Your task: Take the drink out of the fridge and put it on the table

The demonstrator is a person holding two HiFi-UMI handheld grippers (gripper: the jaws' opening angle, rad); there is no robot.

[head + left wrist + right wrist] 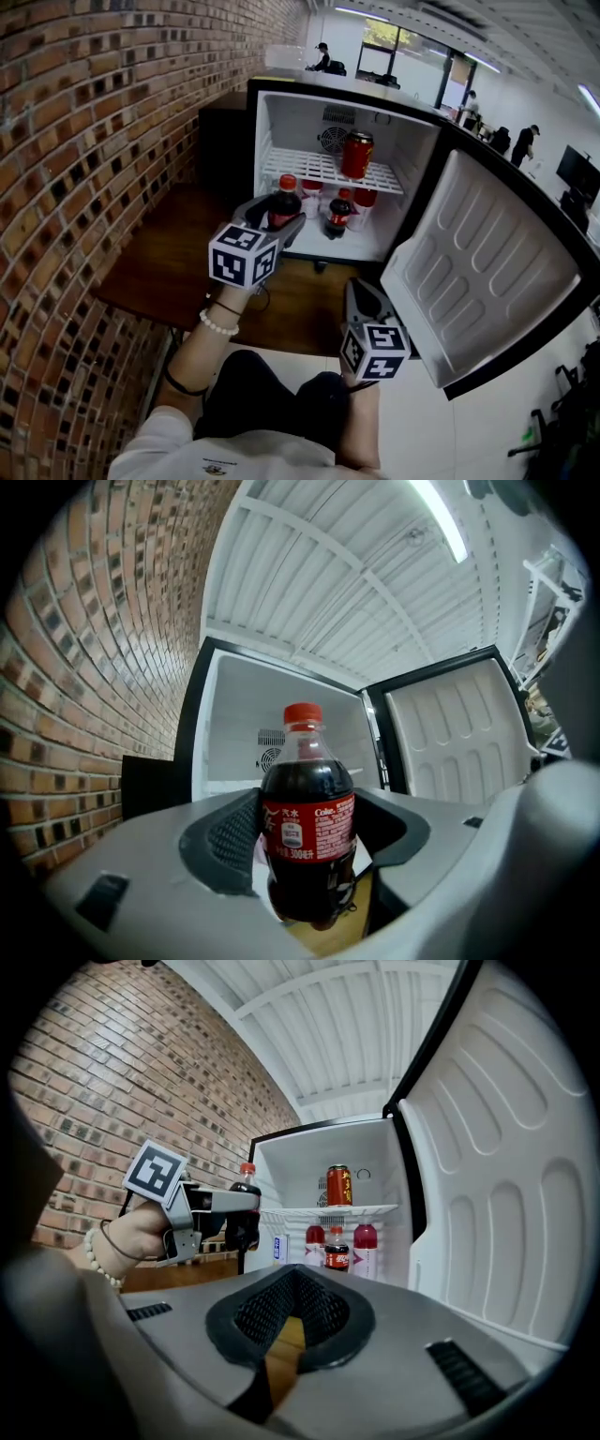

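Bright, even indoor light, ceiling strip light (pixel 439 522) blown out to white glare, fridge interior (pixel 300 127) washed pale, brick wall (pixel 84 150) bowed by fisheye distortion, black vignetted corners in both gripper views, nearest foreground soft.

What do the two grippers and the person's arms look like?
Both the left gripper and right gripper are grey shells with black mesh-textured pads, each carrying a white cube with black square markers. The left wrist wears a pale bead bracelet and a thin black band; the sleeve is white.
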